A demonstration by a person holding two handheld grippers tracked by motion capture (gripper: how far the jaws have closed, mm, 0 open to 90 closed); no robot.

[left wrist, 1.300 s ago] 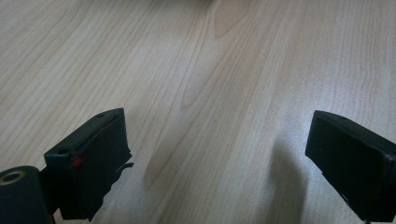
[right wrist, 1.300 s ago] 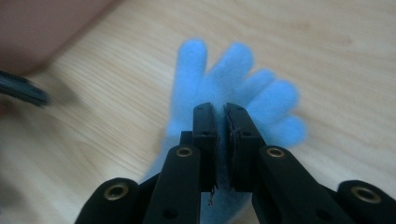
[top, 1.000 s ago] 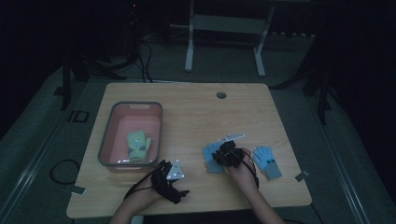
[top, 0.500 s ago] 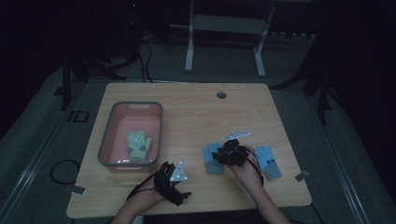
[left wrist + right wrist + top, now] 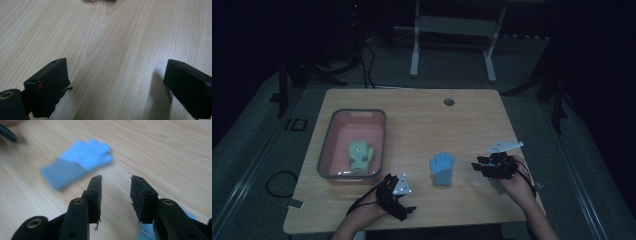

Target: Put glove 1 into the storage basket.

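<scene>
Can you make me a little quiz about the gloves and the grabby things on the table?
1. Where does the yellow-green glove lie: in the pink tub or on the bare wooden table?
2. True or false: the right gripper is squeezing the blue glove.
3. Is anything between the jaws of the left gripper?

Key
1. In the pink tub.
2. False. Its jaws have just been opening and nothing is between them; the blue glove lies flat on the table, apart from them.
3. No, they stand wide apart over bare wood.
</scene>
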